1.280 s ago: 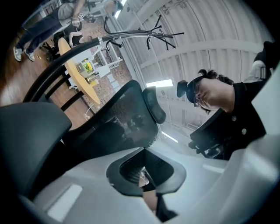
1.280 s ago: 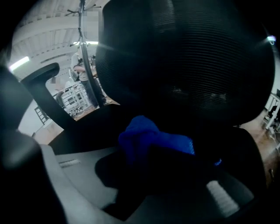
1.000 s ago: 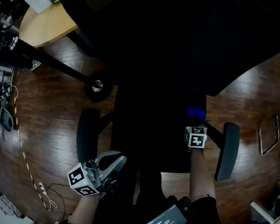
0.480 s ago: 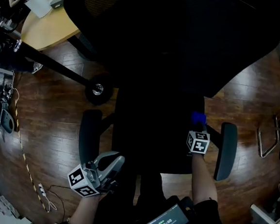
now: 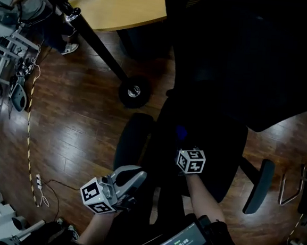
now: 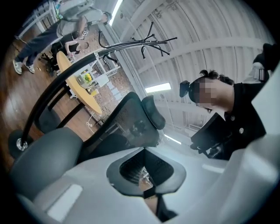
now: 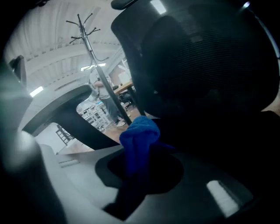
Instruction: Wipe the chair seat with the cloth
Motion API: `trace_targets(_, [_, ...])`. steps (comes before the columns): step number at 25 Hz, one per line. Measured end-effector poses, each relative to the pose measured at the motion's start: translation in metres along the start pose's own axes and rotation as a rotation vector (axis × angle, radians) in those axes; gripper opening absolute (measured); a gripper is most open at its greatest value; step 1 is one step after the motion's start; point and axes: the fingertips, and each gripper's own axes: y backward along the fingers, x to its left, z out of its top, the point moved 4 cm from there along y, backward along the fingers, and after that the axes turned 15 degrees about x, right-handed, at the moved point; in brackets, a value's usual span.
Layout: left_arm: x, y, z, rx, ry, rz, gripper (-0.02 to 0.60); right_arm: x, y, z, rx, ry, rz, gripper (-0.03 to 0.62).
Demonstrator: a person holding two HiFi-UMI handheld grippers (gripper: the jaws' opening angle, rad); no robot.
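- Jaws of the left gripper (image 6: 146,174) are clenched on nothing. In the head view it hangs at seven o'clock, off the chair, at six o'clock from the left armrest (image 5: 132,144).
- Coat-stand base (image 5: 134,91) sits on the wooden floor (image 5: 73,123) at twelve o'clock from that armrest, with the round table (image 5: 126,5) further off at eleven o'clock.
- Blue cloth (image 7: 139,133) is bunched and pinched tight in the right gripper (image 7: 144,168), a fold sticking out past the tips toward twelve o'clock.
- From the head view, the cloth lies over the nine o'clock side of the black chair seat (image 5: 215,151), with the gripper's marker cube (image 5: 191,161) at five o'clock from it.
- Chair back (image 5: 244,58) fills the frame at one o'clock, and the right armrest (image 5: 258,186) sits at four o'clock of the seat.
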Motion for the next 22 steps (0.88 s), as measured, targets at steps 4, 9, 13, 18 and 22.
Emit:
trace_targets(4, [0.006, 0.027, -0.001, -0.026, 0.000, 0.036, 0.003, 0.057, -0.052, -0.001, 0.064, 0.057, 0.071, 0.060])
trace_targets(9, [0.015, 0.056, -0.008, -0.042, 0.014, 0.081, 0.003, 0.076, -0.082, -0.021, 0.118, 0.125, 0.054, 0.060])
trace_targets(13, [0.015, 0.059, -0.010, -0.037, 0.012, 0.068, 0.003, 0.065, -0.076, -0.029, 0.106, 0.122, 0.022, 0.060])
trace_targets(18, [0.012, 0.041, -0.015, 0.013, 0.005, 0.017, 0.003, 0.009, -0.050, -0.054, 0.107, 0.022, -0.099, 0.060])
trace_targets(22, [0.015, 0.016, -0.023, 0.080, 0.015, -0.036, 0.003, -0.055, -0.006, -0.083, 0.092, -0.102, -0.199, 0.060])
